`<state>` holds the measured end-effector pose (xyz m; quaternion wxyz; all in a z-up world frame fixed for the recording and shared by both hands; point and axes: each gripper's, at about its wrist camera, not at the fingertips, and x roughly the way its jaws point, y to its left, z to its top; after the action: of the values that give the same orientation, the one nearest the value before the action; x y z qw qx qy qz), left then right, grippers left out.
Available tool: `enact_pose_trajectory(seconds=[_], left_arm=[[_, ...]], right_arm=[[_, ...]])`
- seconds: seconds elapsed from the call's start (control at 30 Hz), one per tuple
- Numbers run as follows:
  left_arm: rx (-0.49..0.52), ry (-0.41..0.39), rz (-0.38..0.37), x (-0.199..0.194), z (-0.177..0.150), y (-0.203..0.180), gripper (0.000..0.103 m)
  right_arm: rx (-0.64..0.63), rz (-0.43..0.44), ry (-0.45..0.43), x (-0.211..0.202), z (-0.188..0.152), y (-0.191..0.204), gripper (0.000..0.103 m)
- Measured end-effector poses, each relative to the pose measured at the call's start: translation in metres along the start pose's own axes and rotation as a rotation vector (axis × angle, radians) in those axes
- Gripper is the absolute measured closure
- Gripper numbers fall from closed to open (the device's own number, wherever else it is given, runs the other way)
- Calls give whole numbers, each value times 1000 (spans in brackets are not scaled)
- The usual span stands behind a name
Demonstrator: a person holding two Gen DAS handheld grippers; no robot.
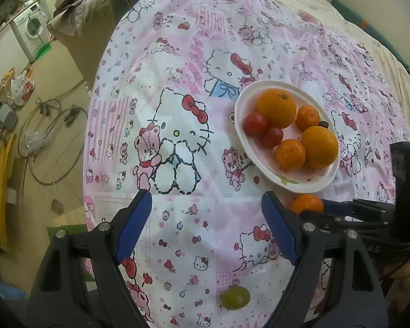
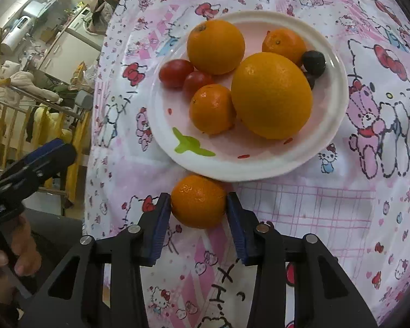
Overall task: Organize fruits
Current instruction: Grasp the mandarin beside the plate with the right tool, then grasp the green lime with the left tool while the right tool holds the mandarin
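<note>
The right gripper [image 2: 199, 205] is pinching a small mandarin [image 2: 199, 201] between its ribbed blue pads [image 2: 161, 224]; both pads are touching the dimpled peel. The mandarin is sitting on the cloth [image 2: 300, 213], just outside the near rim of the plate [image 2: 330, 125].

The plate is round, white and glossy, showing a green leaf mark and red specks on a pinkish centre. It is holding two large oranges [image 2: 272, 95] with pitted skin, two mandarins, two smooth red tomatoes [image 2: 176, 72] and dark grapes [image 2: 313, 63] at the far right rim.

The left gripper [image 1: 205, 227] is hanging with its fingers spread wide over bare cloth, gripping nothing. A round green grape [image 1: 235, 297] is lying on the cloth near the lower edge of the left view, apart from the plate.

The cloth is thin, shiny and slightly wrinkled, printed with pink patchwork, cartoon cats with red bows and bears. Black printed characters near the right gripper's base are not fully readable.

A washing machine [image 1: 32, 27] and coiled hoses [image 1: 49, 125] are lying beyond the table's left edge. Nothing is standing between mandarin and plate.
</note>
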<state>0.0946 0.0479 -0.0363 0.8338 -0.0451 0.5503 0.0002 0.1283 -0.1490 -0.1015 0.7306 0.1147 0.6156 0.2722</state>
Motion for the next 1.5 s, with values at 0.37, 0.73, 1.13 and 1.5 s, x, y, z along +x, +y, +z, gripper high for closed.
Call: enact_pose_trajectory(seconds=[0.37,0.73,1.13,1.5], left_arm=[[-1,67,-30,-21,-46,-8,23],[-34,137,-16,-16,-79,-6,23],[35,241,1,18,-103,-29,43],[140,227,54,20,-110,-48,78]], right_arm=[[32,54,-142,-72,-13,-1,60],[133,47,-220,-106,-27,-23,60],[149,38,-222,-106,-25,-28,60],[154,21,-214,-102,-26,-30,60]])
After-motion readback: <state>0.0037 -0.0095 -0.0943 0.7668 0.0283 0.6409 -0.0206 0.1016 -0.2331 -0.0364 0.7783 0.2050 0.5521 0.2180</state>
